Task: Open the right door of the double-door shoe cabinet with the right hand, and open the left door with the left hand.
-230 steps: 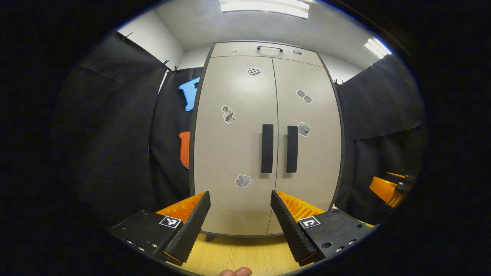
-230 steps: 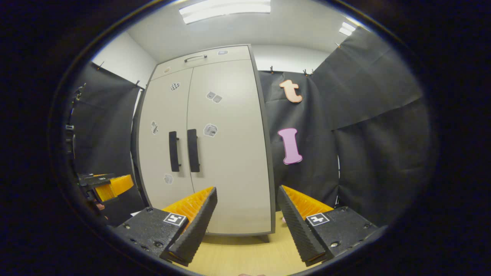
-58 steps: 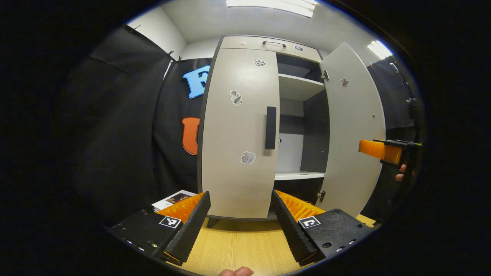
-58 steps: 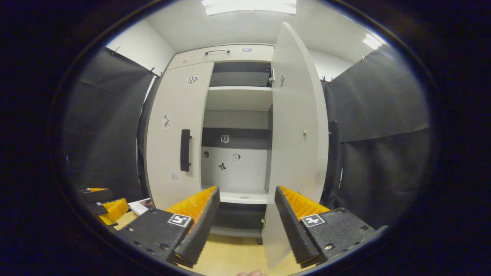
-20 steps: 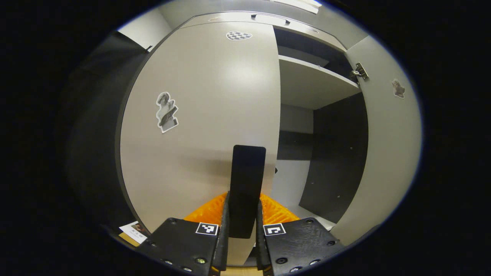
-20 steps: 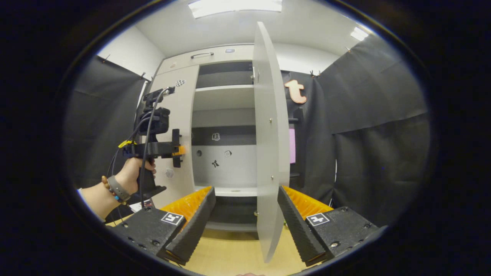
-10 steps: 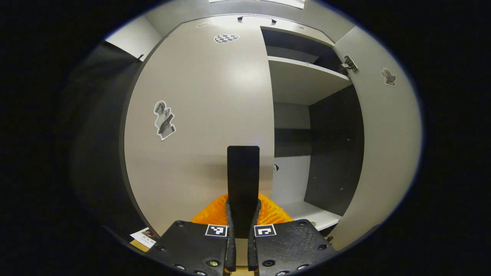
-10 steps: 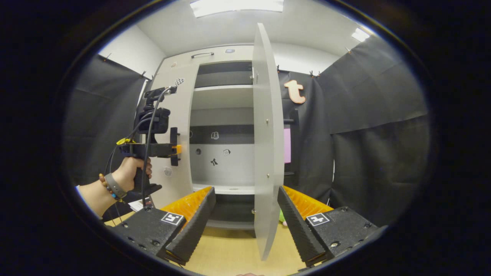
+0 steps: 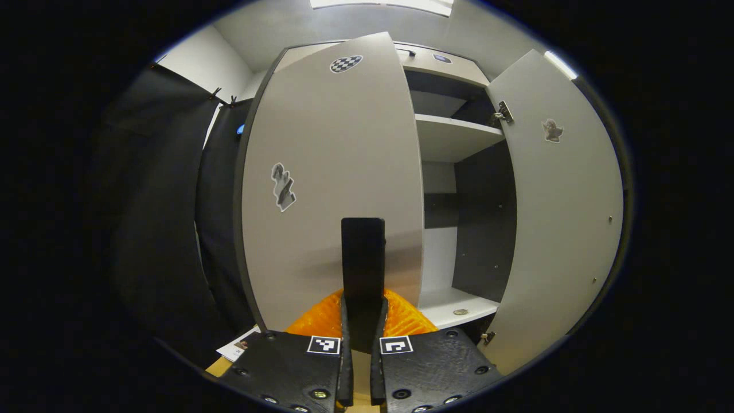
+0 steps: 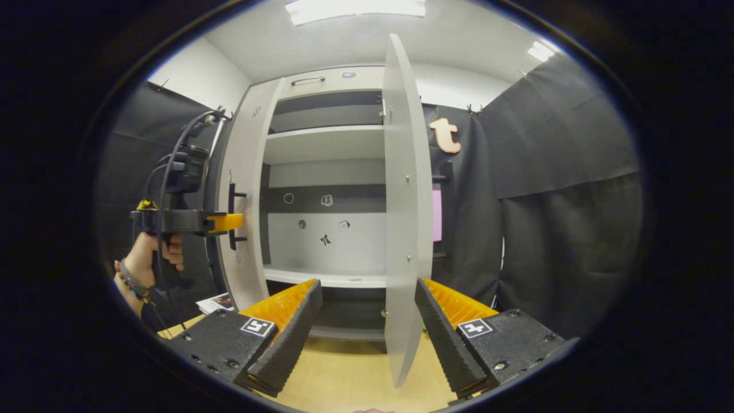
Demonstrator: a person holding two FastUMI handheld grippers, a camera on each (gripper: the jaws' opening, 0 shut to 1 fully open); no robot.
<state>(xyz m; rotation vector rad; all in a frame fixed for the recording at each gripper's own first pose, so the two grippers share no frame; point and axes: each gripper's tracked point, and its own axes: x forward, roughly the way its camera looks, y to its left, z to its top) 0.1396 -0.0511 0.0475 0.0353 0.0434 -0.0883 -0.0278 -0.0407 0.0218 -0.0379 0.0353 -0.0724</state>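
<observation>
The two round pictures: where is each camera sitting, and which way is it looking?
Left gripper view: rides on the left gripper, facing the left door; its own two fingers pinch the black handle.
Right gripper view: rides on the right gripper, facing the open cabinet and the edge of the right door; its own fingers stand apart, and a hand holds the left gripper farther off.
Shared: both doors, the handle, the shelves and the left gripper.

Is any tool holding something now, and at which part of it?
The left tool clamps the left door's black handle at its lower end. The right tool holds nothing.
</observation>
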